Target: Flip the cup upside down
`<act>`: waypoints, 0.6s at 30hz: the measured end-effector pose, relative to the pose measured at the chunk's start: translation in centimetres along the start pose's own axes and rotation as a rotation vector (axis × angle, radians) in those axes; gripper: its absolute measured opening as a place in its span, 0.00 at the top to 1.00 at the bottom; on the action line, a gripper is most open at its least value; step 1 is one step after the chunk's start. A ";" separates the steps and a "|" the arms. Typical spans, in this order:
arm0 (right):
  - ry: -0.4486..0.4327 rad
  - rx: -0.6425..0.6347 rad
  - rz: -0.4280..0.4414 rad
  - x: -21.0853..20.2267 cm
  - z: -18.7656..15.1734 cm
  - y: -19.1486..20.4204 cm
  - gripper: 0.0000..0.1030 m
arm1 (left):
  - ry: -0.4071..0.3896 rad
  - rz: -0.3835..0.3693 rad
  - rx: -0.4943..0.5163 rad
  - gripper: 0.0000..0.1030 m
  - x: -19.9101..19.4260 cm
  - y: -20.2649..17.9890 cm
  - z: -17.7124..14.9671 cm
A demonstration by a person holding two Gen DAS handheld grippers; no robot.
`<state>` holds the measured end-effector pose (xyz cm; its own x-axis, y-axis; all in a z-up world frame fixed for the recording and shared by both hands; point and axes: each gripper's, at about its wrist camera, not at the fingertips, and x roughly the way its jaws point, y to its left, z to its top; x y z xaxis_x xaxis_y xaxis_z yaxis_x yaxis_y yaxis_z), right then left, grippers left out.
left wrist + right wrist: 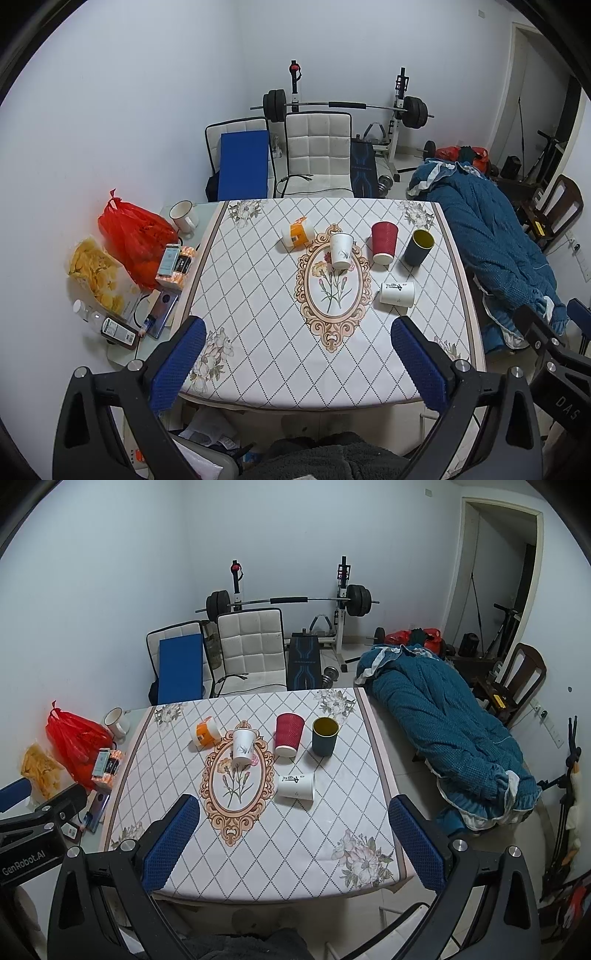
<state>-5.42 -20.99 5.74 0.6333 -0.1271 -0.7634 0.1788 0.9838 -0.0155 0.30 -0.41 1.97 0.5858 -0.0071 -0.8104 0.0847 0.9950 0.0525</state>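
On the far left, off the patterned cloth, a red bag (135, 236), a packet of yellow snacks (98, 275) and a white mug (183, 216) crowd the table's bare edge, apparently pushed aside to keep the working area free. On the tablecloth (258, 332) the cups run in a loose row: an orange-and-white cup (297, 236) on its side, a white floral cup (340, 249) upright, a red ribbed cup (384, 243) upright, and a dark cup with a yellow lining (419, 246) upright with its mouth open to the ceiling. Nearer the person lies a white cup with black script (397, 293) on its side, probably the easiest to reach. Which cup is meant for flipping I cannot tell. The left gripper (297, 363) hovers over the near edge with its blue pads spread wide, holding nothing; the right gripper (293, 843) does likewise, well apart from every cup. The left view shows the clutter in full; the right view alone shows the doorway (495, 579) and more of the blue quilt (443, 731).
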 end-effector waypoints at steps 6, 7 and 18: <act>-0.001 0.000 0.001 0.0 0.1 0.1 0.00 | -0.001 0.001 -0.001 0.00 0.0 0.0 0.0; -0.001 0.001 0.002 0.0 0.1 0.0 0.00 | -0.001 0.001 -0.002 0.00 -0.1 0.0 0.0; -0.006 0.002 0.003 -0.1 0.0 -0.1 0.00 | -0.004 0.000 -0.004 0.00 -0.1 -0.1 -0.2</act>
<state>-5.55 -21.02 5.80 0.6383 -0.1251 -0.7595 0.1785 0.9839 -0.0120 0.08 -0.53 1.99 0.5889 -0.0072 -0.8082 0.0814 0.9954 0.0504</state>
